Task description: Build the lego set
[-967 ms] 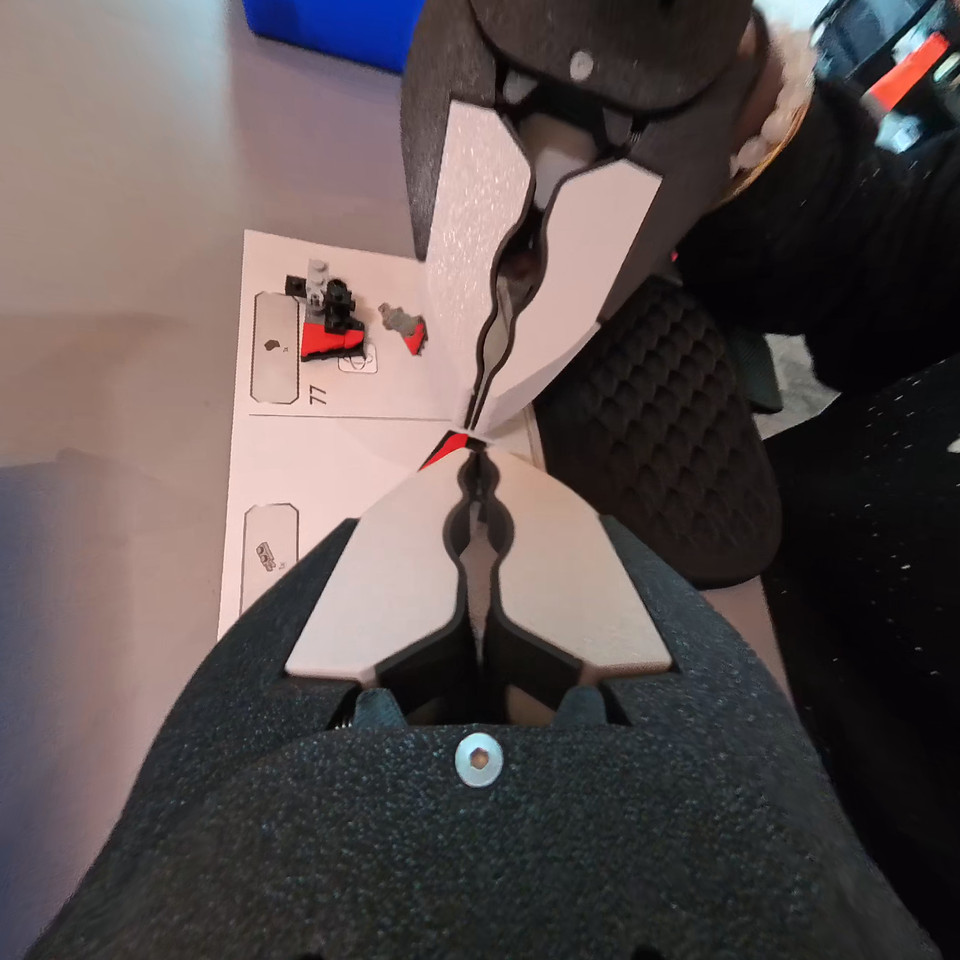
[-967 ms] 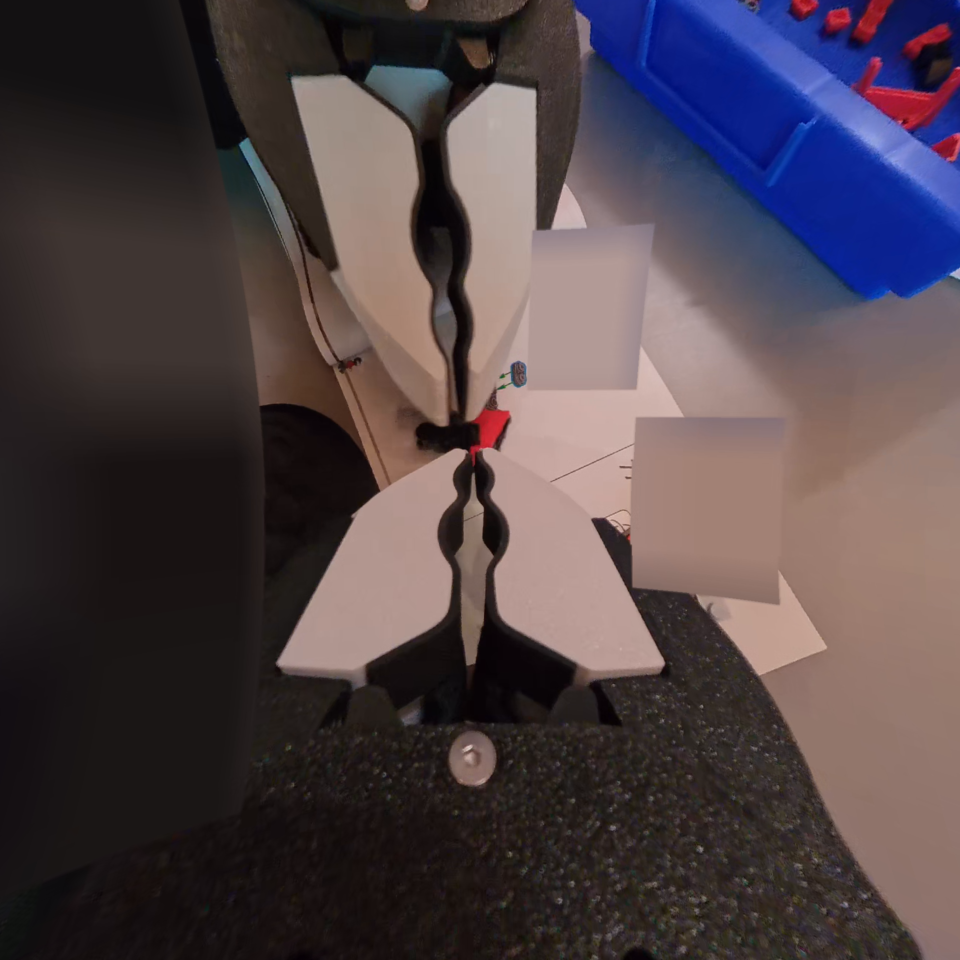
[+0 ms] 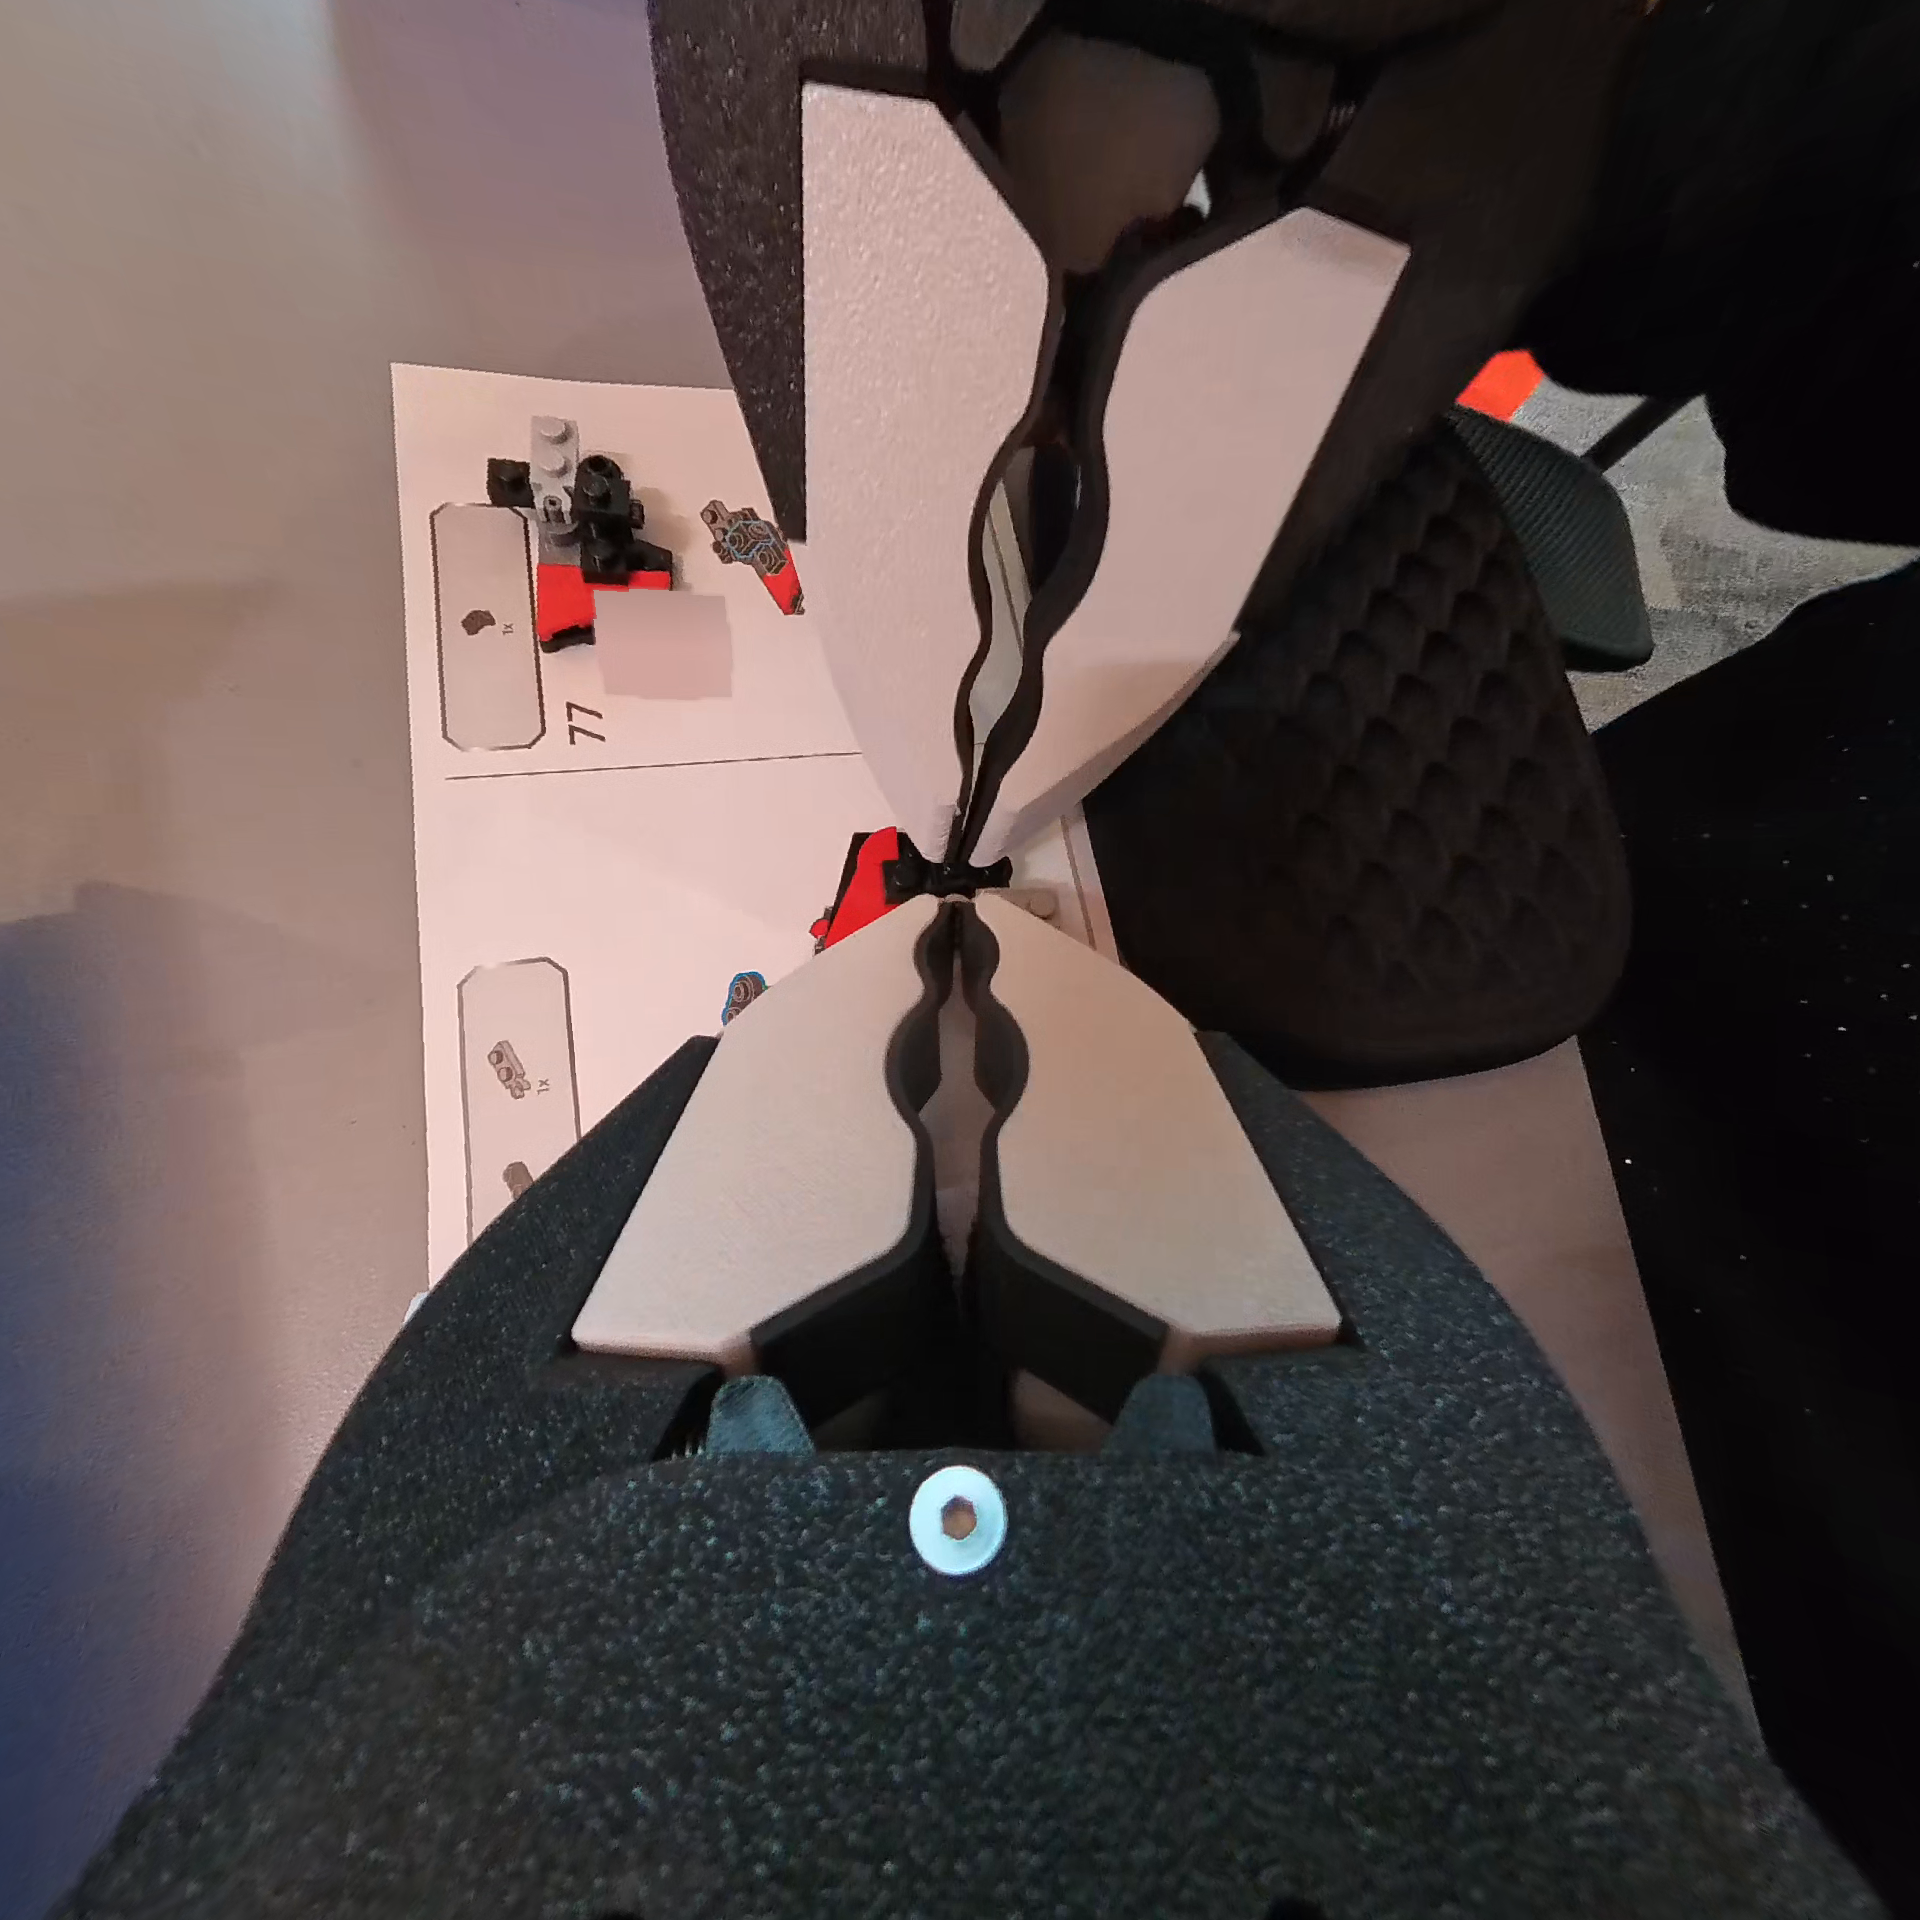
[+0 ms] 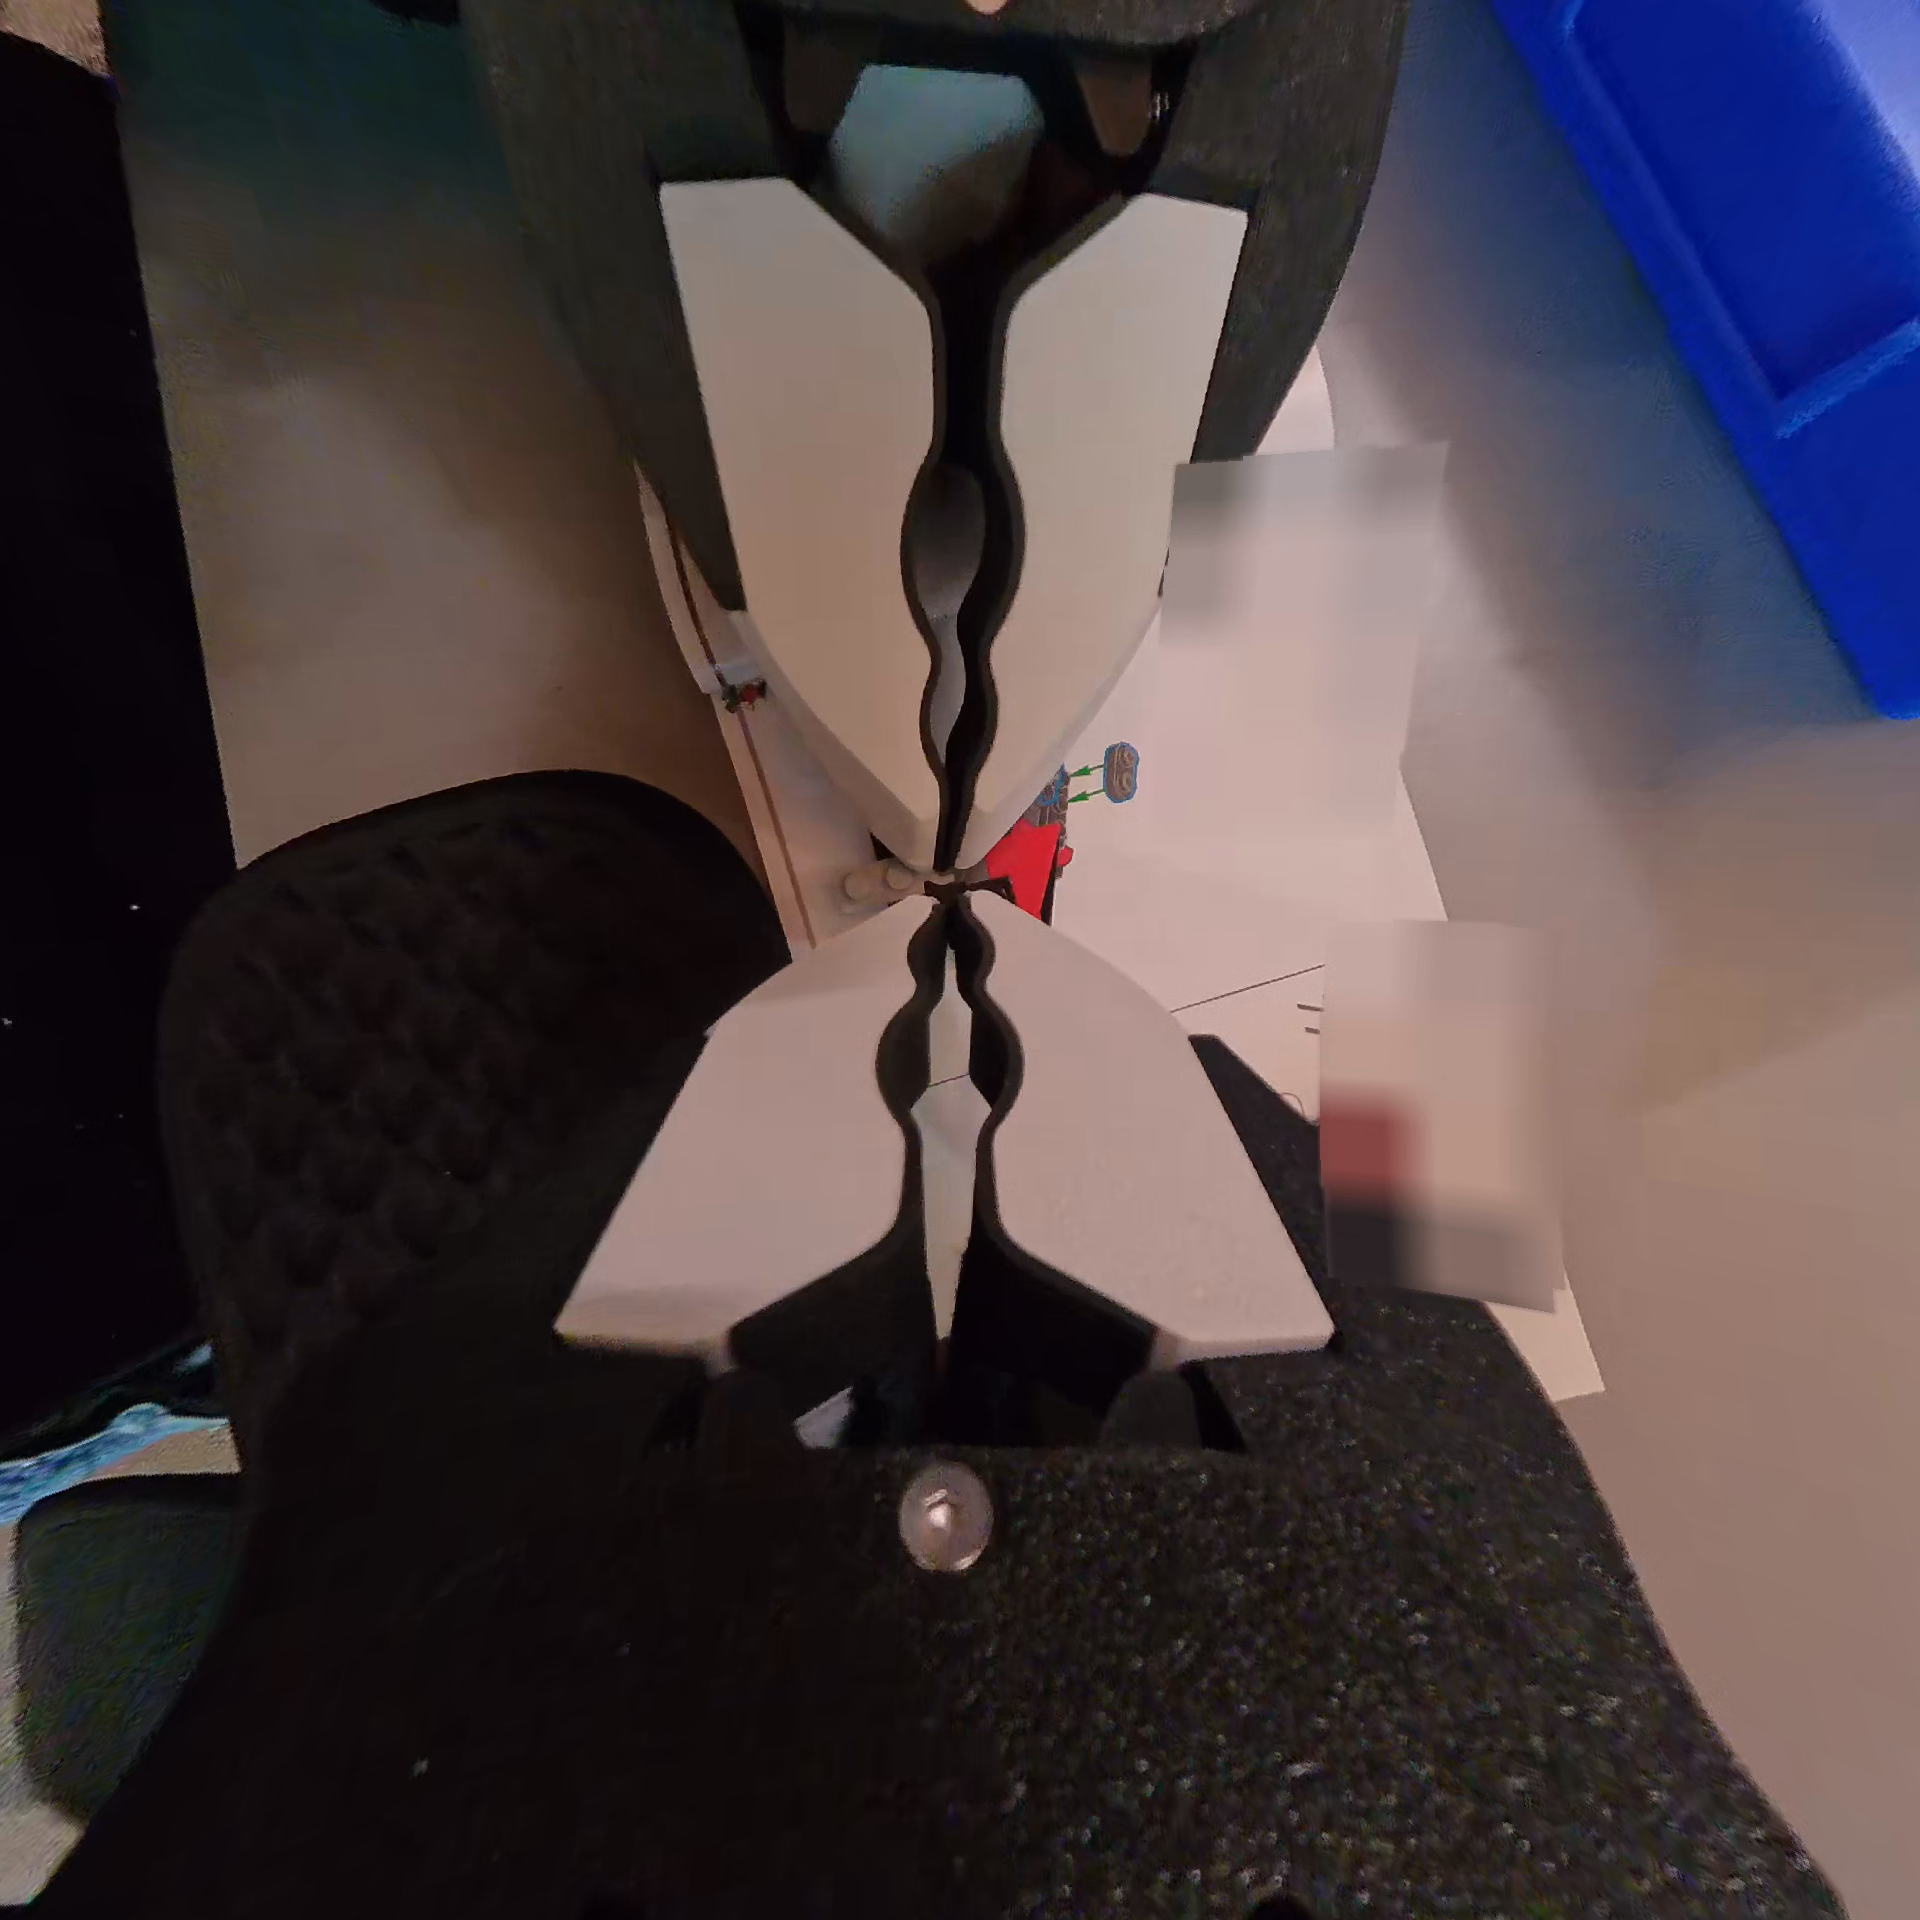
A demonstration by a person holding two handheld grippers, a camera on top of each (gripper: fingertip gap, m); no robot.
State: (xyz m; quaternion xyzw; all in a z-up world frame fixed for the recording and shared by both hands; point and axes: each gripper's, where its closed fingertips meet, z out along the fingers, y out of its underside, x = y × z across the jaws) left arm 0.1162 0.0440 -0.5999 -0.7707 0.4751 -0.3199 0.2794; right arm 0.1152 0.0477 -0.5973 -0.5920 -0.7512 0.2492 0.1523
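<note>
A small red and black lego assembly (image 3: 871, 883) hangs between two grippers that meet tip to tip above the instruction booklet (image 3: 623, 831). My left gripper (image 3: 951, 912) is shut on the assembly from below in the left wrist view. My right gripper (image 3: 966, 844) comes down from the top and is shut on the assembly's black part (image 3: 940, 878). In the right wrist view my right gripper (image 4: 951, 906) is at the bottom, the left gripper (image 4: 951, 860) is above, and the red part (image 4: 1023, 868) sticks out to the right. A light grey studded piece (image 4: 873, 885) shows beside the tips.
A blue parts bin (image 4: 1766, 312) stands at the upper right on the table (image 3: 208, 520). A black padded chair seat (image 3: 1403, 779) lies just past the table edge and also shows in the right wrist view (image 4: 416, 1039). Someone's dark sleeve is at the upper right.
The two grippers have come closer to each other, both still shut. The black part now shows between the tips in the left view. The blue bin has slid right in the right view.
</note>
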